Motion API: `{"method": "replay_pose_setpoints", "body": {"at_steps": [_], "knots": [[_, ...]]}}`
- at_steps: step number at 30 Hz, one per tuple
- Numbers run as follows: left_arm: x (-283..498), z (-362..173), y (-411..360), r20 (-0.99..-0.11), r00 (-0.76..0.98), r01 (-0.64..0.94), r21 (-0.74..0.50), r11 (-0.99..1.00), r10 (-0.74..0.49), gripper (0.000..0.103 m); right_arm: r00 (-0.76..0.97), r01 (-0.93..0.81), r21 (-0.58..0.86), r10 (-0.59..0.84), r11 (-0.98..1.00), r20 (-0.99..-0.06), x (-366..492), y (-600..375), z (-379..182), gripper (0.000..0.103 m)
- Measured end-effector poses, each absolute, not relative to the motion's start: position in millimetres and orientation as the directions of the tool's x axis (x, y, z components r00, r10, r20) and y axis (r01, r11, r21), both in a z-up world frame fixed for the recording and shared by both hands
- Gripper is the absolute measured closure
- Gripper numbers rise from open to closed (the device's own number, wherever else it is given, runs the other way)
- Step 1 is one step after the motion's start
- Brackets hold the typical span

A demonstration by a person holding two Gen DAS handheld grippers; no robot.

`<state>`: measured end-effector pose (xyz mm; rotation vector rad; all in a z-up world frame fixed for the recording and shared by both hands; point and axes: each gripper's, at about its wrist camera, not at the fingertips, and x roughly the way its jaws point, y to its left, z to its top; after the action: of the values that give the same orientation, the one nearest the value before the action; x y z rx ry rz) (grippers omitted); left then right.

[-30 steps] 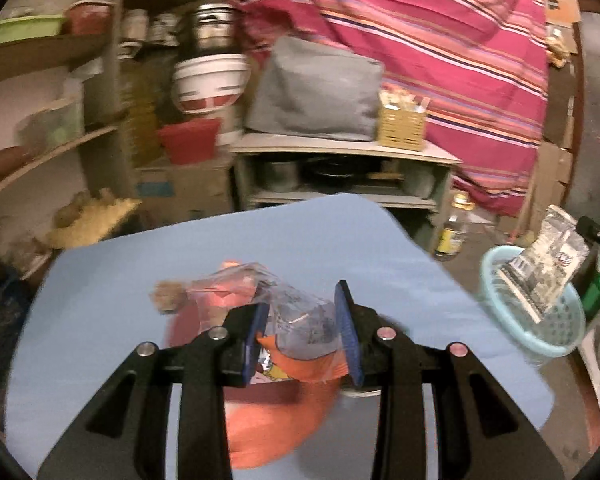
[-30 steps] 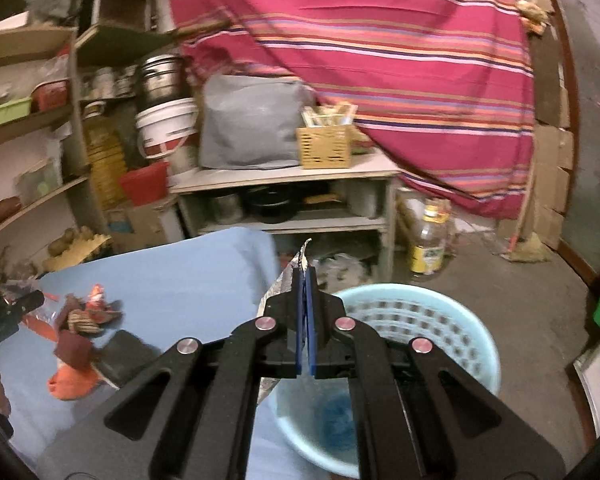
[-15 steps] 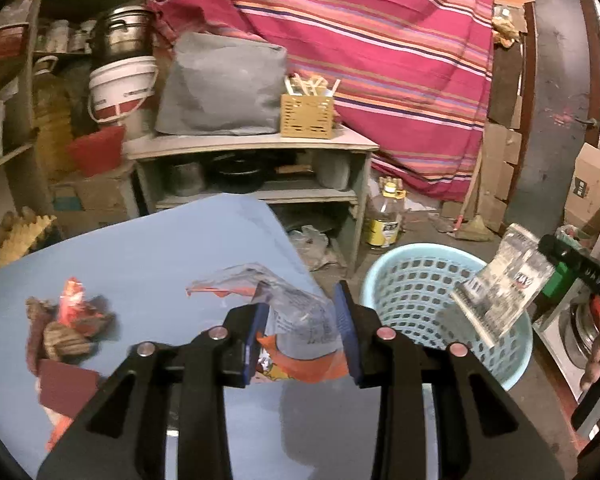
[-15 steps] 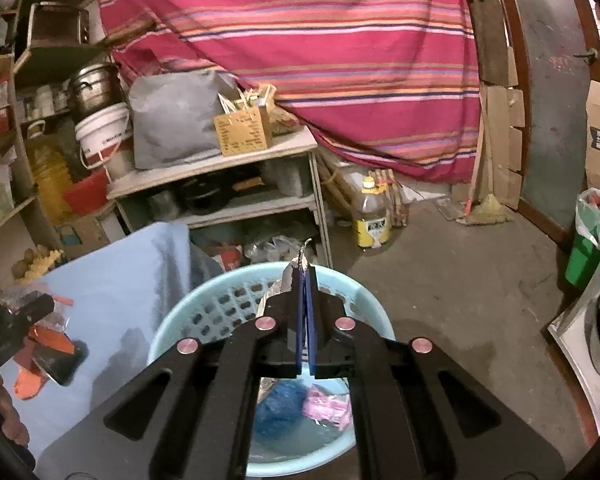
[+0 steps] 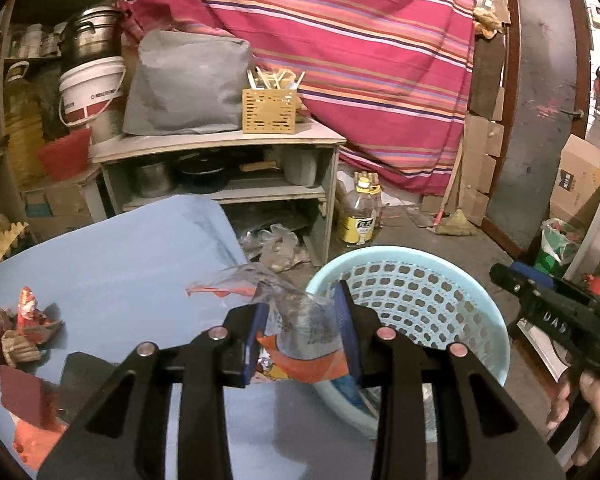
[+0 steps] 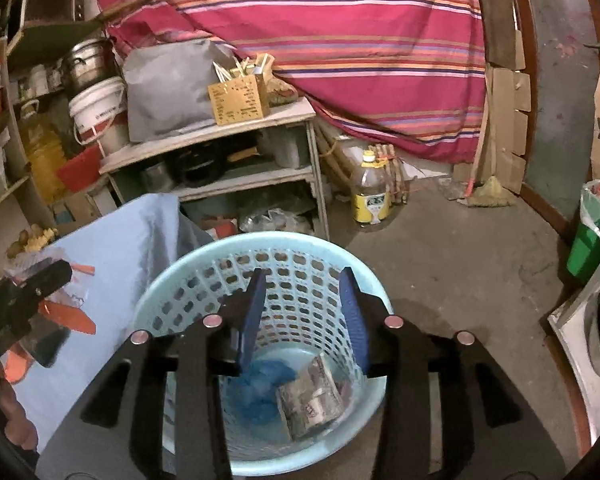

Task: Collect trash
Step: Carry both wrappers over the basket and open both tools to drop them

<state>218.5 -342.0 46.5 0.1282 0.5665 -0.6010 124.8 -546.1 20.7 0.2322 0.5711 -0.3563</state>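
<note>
My left gripper (image 5: 302,336) is shut on a crumpled clear-and-orange plastic wrapper (image 5: 296,332), held over the blue table's right edge beside the light-blue basket (image 5: 420,280). My right gripper (image 6: 304,316) hangs over the same basket (image 6: 204,276); its jaws are opening and nothing is between them. A silver printed packet (image 6: 310,400) lies inside the basket on blue trash (image 6: 260,380). More wrappers (image 5: 24,328) lie at the left of the blue table (image 5: 120,260). In the left wrist view the right gripper (image 5: 540,308) shows at the far right, held by a hand (image 5: 592,404).
A grey shelf unit (image 5: 220,144) with pots, a wooden box (image 5: 269,111) and a grey bag stands behind the table. An oil bottle (image 6: 370,196) stands on the concrete floor. A green bin (image 6: 592,240) sits at the right. A striped red cloth hangs behind.
The right gripper moved over the basket, opened and let go of the silver packet, which now lies inside. The left gripper carried its wrapper rightward from mid-table to the basket's side.
</note>
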Motion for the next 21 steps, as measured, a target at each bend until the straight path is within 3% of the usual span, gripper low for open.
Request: {"method": "replay_pose_setpoints", "body": {"at_steps": [2,8,16,21], "knots": [[218,43,-350,-0.543,0.671,0.574,-0.051,0.817,-0.505,0.069,0.773,0.411,0.090,-0.295,0.907,-0.562,123,-547,20,0.048],[220,31,-374,-0.552,0.643,0.607,-0.055,0.792,-0.531,0.069,0.777,0.460,0.099,-0.347,0.882,-0.525,107,-558,24,0.024],[226,17,-403,-0.558,0.605,0.647,-0.070,0.759,-0.568,0.068,0.777,0.469,0.103,-0.354,0.877,-0.520,105,-562,25,0.019],[231,14,-410,-0.564,0.589,0.660,-0.079,0.747,-0.580,0.041,0.777,0.479,0.125,-0.354,0.869,-0.520,104,-566,25,0.019]]}}
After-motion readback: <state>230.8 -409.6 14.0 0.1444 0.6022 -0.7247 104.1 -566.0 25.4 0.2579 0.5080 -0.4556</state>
